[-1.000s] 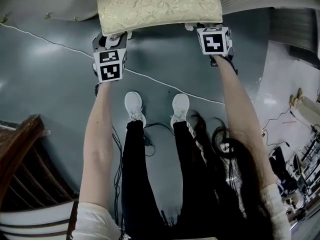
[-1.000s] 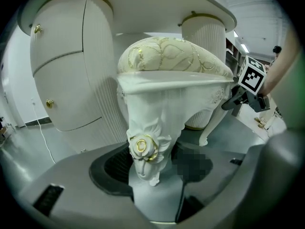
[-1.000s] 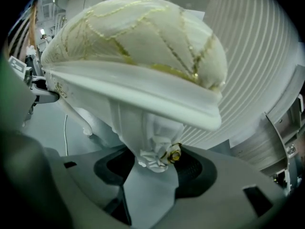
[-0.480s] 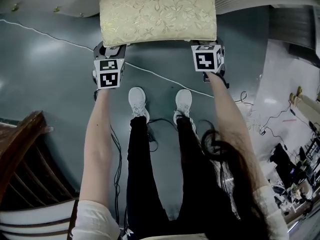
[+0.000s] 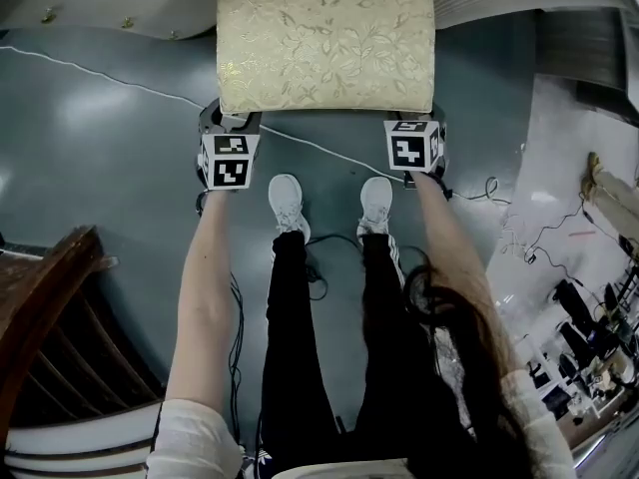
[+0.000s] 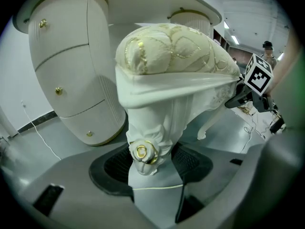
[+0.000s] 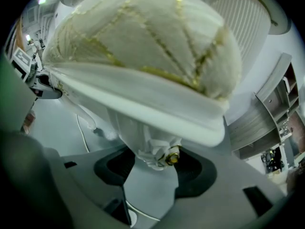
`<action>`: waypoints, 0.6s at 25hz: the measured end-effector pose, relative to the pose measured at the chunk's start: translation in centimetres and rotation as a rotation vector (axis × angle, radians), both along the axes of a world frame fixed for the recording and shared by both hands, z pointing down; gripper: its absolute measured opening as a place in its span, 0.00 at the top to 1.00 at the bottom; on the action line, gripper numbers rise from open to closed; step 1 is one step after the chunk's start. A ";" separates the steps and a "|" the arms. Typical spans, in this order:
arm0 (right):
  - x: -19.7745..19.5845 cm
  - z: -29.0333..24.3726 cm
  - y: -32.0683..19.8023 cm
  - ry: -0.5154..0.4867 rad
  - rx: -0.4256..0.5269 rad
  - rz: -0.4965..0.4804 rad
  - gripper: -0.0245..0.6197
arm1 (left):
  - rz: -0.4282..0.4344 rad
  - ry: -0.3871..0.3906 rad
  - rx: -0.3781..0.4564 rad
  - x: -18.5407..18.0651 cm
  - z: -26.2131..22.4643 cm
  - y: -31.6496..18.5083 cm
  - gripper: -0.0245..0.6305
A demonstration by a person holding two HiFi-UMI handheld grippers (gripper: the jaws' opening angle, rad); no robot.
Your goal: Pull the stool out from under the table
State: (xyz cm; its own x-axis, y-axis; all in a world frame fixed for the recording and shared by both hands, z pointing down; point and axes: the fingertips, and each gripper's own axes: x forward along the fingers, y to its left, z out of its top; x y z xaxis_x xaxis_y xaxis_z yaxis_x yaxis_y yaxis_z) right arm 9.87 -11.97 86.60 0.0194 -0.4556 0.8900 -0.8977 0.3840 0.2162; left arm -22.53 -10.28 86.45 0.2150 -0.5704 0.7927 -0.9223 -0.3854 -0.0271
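Head view: cable [image 5: 329, 154] seemingly runs under stool [image 5: 325, 40].

We had the right gripper [image 7: 151, 170] clamped on the stool's [image 7: 157, 104] carved white leg [image 7: 140, 140], its gold rosette [image 7: 172, 158] between the dark pads [image 7: 112, 168], under the gold-patterned cushion [image 7: 143, 37].

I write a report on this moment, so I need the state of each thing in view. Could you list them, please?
stool: upright, gripped at two legs.
left hand-held gripper: shut on one front leg of the stool.
right hand-held gripper: shut on the other front leg.
table drawers: shut.
white cable: lying slack.
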 end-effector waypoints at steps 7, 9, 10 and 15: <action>-0.1 -0.3 0.2 -0.006 -0.012 -0.009 0.55 | -0.001 -0.012 -0.016 -0.3 -0.4 0.1 0.55; -0.1 -0.3 0.1 -0.011 -0.019 -0.013 0.55 | -0.006 -0.011 -0.012 -0.2 -0.5 0.2 0.55; -0.1 -0.3 0.1 -0.014 -0.024 -0.010 0.55 | -0.006 -0.012 -0.012 -0.2 -0.5 0.1 0.55; -0.3 -0.7 0.3 -0.020 -0.058 0.013 0.55 | -0.001 -0.022 -0.040 -0.4 -1.0 0.0 0.55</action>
State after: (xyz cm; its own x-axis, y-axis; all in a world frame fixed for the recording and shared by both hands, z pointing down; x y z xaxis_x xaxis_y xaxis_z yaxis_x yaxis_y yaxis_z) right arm 9.54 -11.68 85.93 0.0069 -0.4031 0.9151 -0.9068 0.3833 0.1757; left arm -22.92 -10.33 85.42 0.1966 -0.5385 0.8194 -0.9222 -0.3855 -0.0322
